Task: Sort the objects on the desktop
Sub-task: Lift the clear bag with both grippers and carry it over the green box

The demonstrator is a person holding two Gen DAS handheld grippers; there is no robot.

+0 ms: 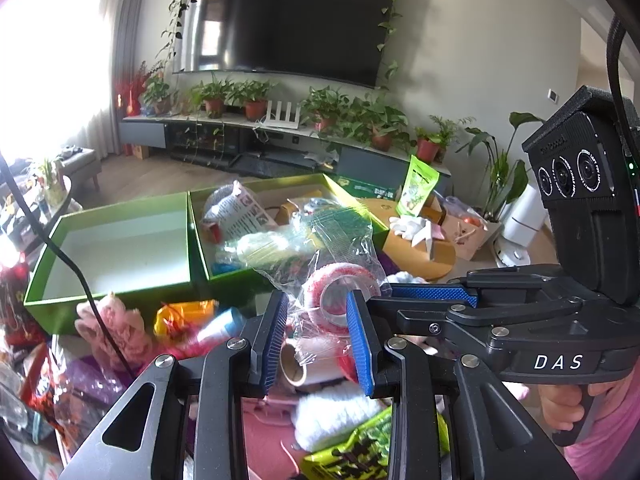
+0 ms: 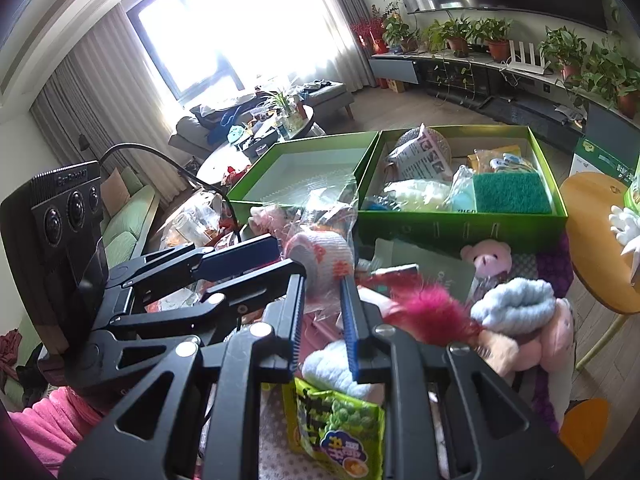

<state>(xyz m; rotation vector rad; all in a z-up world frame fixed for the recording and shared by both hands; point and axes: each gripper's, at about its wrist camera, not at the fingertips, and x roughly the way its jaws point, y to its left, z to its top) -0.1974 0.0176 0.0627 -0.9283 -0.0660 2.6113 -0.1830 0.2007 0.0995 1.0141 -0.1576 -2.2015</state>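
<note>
The bag [image 1: 320,304], clear plastic with a pink-and-white roll [image 1: 340,292] inside, hangs between both tongs above the clutter. The left tongs [image 1: 318,336] pinch its plastic; the right tongs [image 2: 322,312] clamp it too, jaws fully closed. Two green boxes lie ahead. Best to carry it level, both grips firm, past the near wall of the fuller box [image 2: 460,220], then let go.

A large dark television [image 1: 292,20] hangs on a pale wall, trailing vines around it. Below runs a long low cabinet [image 1: 280,140] lined with potted plants [image 1: 252,98]. Bright daylight floods through a curtained window [image 2: 224,28] onto a grey sofa [image 2: 320,94] and wooden floor [image 2: 404,110].
</note>
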